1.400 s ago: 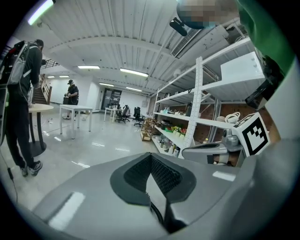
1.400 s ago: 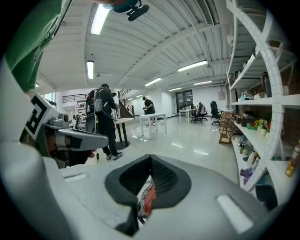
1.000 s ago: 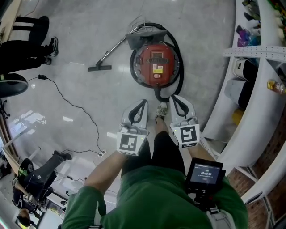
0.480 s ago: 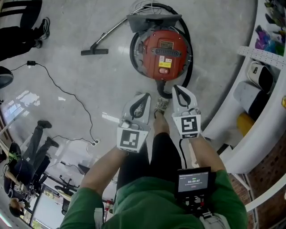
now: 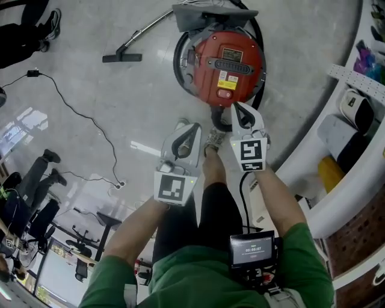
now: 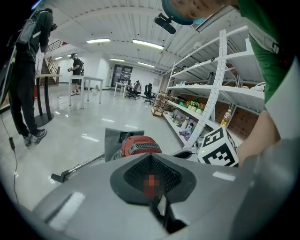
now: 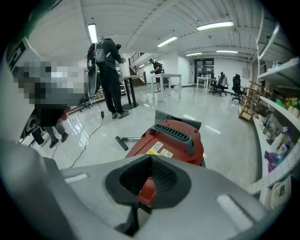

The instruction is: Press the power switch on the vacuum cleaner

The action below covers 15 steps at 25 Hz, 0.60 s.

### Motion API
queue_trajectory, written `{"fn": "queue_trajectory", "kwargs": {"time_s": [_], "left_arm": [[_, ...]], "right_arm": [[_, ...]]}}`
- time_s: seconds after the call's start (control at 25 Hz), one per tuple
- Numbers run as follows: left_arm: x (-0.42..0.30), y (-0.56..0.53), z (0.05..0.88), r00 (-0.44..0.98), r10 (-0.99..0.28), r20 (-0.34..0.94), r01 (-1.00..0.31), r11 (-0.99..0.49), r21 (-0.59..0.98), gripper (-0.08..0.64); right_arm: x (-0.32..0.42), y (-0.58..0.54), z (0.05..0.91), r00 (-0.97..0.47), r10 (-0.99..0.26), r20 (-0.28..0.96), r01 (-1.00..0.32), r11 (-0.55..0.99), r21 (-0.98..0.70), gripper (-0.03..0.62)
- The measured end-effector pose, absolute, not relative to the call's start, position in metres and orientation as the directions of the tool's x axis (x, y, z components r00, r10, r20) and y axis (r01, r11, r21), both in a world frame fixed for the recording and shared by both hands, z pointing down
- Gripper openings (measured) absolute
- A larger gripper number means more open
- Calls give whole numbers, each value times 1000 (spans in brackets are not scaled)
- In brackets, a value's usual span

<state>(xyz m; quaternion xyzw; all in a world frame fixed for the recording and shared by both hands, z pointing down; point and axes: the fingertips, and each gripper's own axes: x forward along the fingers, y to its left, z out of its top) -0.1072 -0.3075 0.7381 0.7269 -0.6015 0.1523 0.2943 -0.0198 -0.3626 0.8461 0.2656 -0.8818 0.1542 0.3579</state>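
Note:
The red vacuum cleaner stands on the floor ahead, ringed by its black hose. A small red tab shows below the labels at its near edge. My right gripper is shut and empty, its tip just short of that near edge. In the right gripper view the vacuum cleaner fills the space past the shut right gripper. My left gripper is also shut and empty, lower and to the left of the vacuum over bare floor. In the left gripper view the vacuum cleaner sits beyond the left gripper.
The wand and floor nozzle lie left of the vacuum, and a grey cover sits behind it. A black cable snakes over the floor at left. White shelving curves along the right. My shoe is between the grippers. People stand at left.
The vacuum has come nearer as I walked toward it. The right gripper's tip now reaches close to its near edge. Both grippers stayed shut.

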Motion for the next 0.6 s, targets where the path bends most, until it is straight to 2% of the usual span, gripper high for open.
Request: {"fn": "queue_trajectory", "kwargs": {"time_s": [0.4,0.6], "left_arm": [[-116,-297,753,219,-774,594,-964,-77,255,6],[-114,-296,755,228,-770,596,-961,-81,264,6]], "right_arm": [[-28,-369,895,-542,-303,784,-571,817,-80,2],[-27,-368,897,-549,-306,777,-564,822,-75,2]]}}
